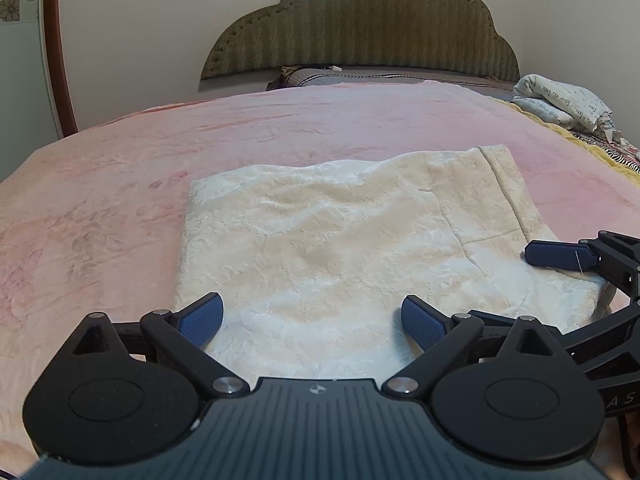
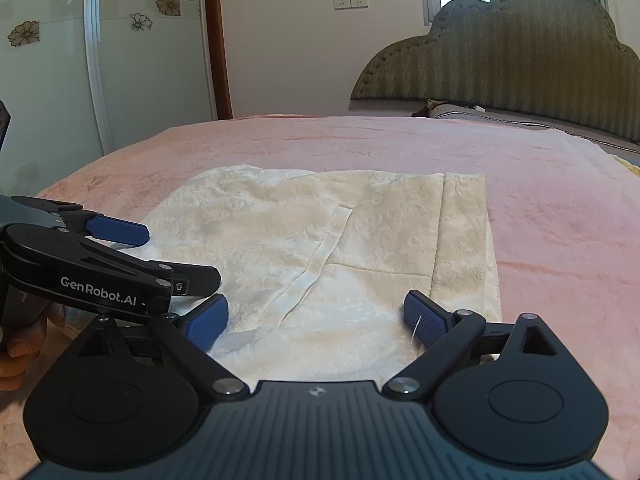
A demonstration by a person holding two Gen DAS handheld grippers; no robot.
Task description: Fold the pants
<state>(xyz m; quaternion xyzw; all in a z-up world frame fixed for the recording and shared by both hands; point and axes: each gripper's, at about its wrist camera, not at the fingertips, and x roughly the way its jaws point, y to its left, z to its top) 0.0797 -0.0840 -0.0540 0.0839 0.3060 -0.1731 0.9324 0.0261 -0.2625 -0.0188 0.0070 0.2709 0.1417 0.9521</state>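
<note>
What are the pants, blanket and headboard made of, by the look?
Pants: cream plush or fleece-like knit, matte; embossed fuzzy nap, soft rounded folds.
Blanket: pink plush fleece, slight sheen; brushed marks and a faint floral print in the pile.
Headboard: upholstered, olive woven fabric with zigzag stripes; stud-like dots line its scalloped edge. Fibre types cannot be told.

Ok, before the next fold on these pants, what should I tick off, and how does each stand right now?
1. Left gripper jaws open, nothing pinched: ok.
2. Right gripper jaws open, nothing pinched: ok.
3. Pants already folded into a compact block on the pink blanket: ok.
4. Pants lie flat: not ok, some ripples and a raised seam.
5. Both grippers sit at the near edge of the pants: ok.
6. Layers underneath are aligned: cannot tell, hidden.
</note>
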